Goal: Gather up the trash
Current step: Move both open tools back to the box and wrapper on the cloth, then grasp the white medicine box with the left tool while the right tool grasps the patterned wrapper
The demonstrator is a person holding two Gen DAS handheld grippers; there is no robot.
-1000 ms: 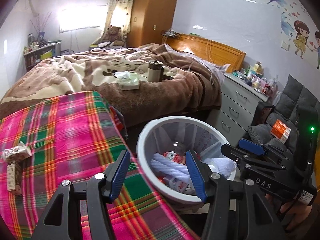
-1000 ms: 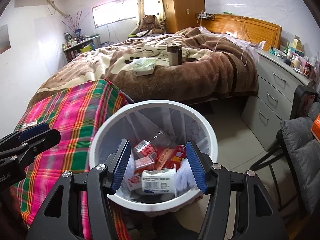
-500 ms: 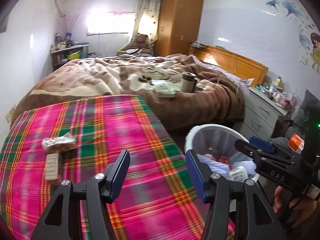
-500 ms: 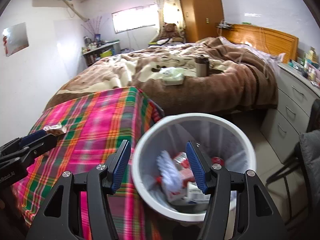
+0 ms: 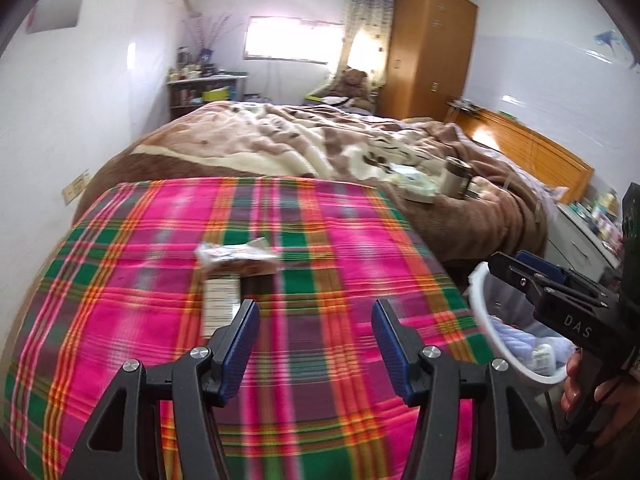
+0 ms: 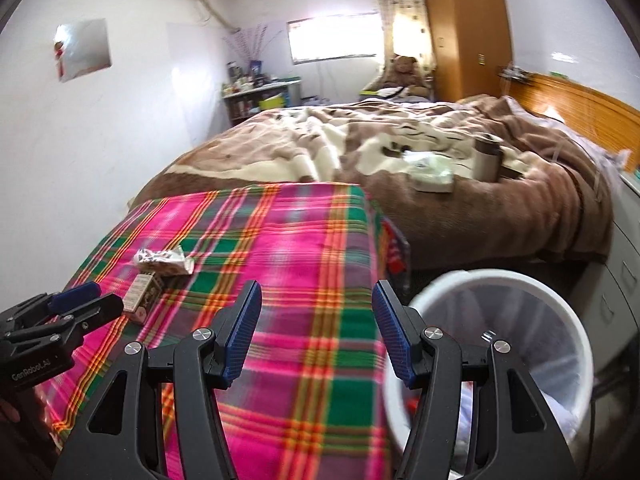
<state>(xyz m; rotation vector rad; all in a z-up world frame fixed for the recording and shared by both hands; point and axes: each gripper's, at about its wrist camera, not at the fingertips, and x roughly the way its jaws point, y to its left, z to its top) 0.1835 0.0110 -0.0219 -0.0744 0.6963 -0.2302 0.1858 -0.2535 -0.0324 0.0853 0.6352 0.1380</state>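
Observation:
A crumpled snack wrapper (image 5: 236, 258) and a small flat box (image 5: 220, 306) lie on the plaid-covered table (image 5: 320, 240). My left gripper (image 5: 316, 340) is open and empty just in front of the box. My right gripper (image 6: 316, 326) is open and empty above the table's right part; it also shows in the left wrist view (image 5: 532, 276). The white trash bin (image 6: 536, 320) stands right of the table with several pieces of trash inside. The wrapper (image 6: 164, 260) and box (image 6: 142, 296) lie left of the right gripper, near the left gripper (image 6: 86, 304).
A bed with a brown blanket (image 5: 360, 152) lies behind the table, with a tissue pack (image 6: 432, 176) and a metal cup (image 6: 488, 160) on it. A grey drawer unit (image 5: 576, 236) stands at the right. A wooden wardrobe (image 5: 428, 44) stands at the back.
Both grippers have swung left, away from the bin and over the plaid table. The wrapper and box now lie straight ahead of the left gripper.

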